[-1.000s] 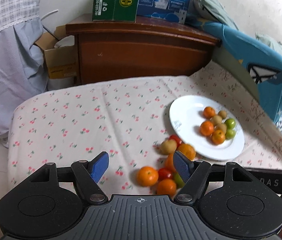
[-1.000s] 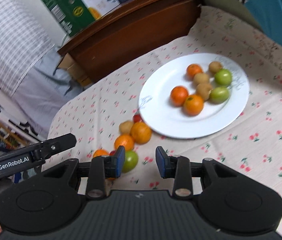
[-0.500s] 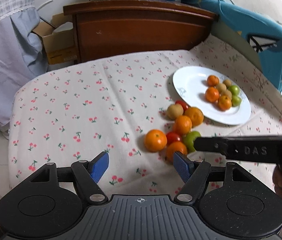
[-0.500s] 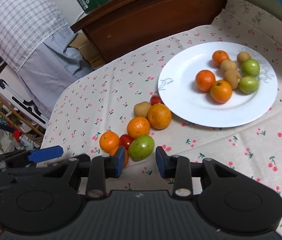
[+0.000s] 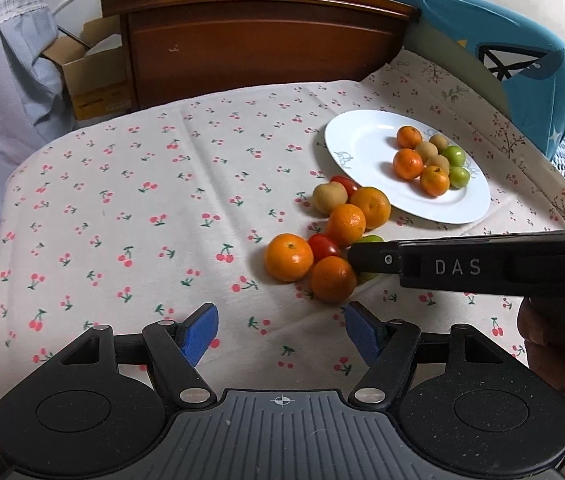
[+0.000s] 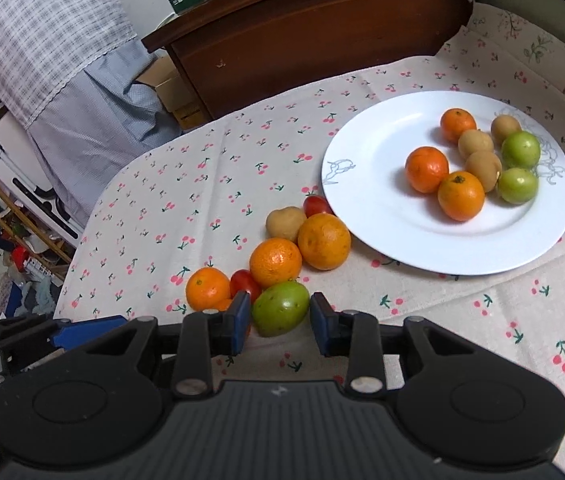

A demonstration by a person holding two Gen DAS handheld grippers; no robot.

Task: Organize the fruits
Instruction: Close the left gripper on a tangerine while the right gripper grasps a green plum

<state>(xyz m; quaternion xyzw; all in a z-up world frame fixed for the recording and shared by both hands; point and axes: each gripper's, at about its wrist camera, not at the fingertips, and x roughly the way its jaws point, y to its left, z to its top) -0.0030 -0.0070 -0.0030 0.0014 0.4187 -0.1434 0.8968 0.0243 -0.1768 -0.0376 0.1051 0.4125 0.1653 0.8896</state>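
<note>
A white plate [image 5: 362,148] [image 6: 362,200] on the cherry-print cloth holds several oranges, tan fruits and green fruits. Left of it lies a loose pile: several oranges [image 5: 288,258] [image 6: 274,262], two red tomatoes [image 5: 324,246], a tan fruit [image 6: 284,222] and a green fruit [image 6: 280,308]. My right gripper [image 6: 279,300] has the green fruit between its pads on the cloth; the pads sit close beside it and no squeeze shows. My left gripper [image 5: 282,316] is closing over bare cloth, just short of the nearest orange [image 5: 332,280], with nothing between its fingers.
A dark wooden headboard [image 5: 262,40] with boxes on top stands behind the bed. A blue cushion [image 5: 522,60] lies at the right. A cardboard box [image 5: 90,76] and hanging fabric are beyond the left edge. The right gripper's black finger [image 5: 462,266] crosses over the pile.
Both grippers came lower and nearer the loose pile. The right gripper's fingers moved around the green fruit, and its black finger came into the left wrist view.
</note>
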